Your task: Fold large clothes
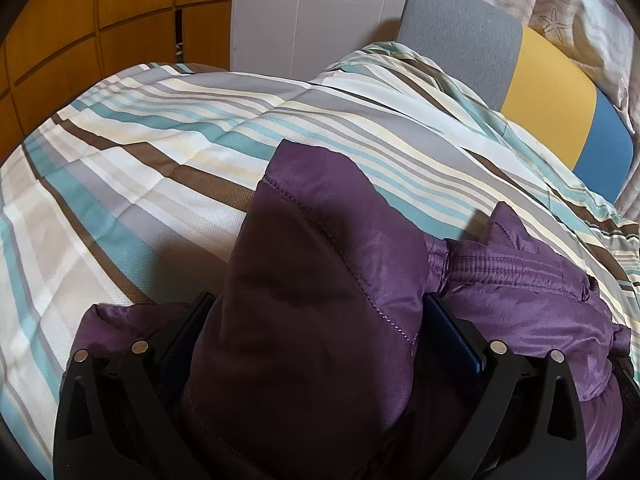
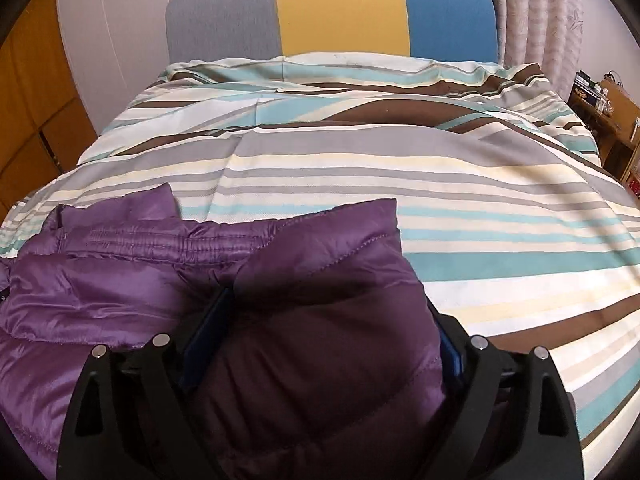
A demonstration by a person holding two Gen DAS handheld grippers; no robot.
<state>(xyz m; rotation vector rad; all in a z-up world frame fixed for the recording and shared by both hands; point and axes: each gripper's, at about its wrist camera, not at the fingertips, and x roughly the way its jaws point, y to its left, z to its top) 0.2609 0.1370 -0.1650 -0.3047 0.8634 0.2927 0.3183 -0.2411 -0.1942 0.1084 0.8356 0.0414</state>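
Left gripper (image 1: 316, 332) is pinching a thick corner of the purple quilted jacket (image 1: 520, 280), jaws spread wide around the padding, likely to carry that edge over in a fold. Right gripper (image 2: 332, 332) is doing likewise, jaws wide with padding bunched between them. The jacket is lying crumpled, glossy and puffy, on the striped duvet (image 2: 480, 200).

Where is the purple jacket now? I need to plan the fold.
In both views the jacket lies on the striped bedspread, a bunched part between each gripper's fingers.

The purple jacket (image 2: 120, 300) runs off the lower picture edges and hides both hand-held grippers' fingertips; shelf items (image 2: 592, 88) beside the bed are too small to tell.
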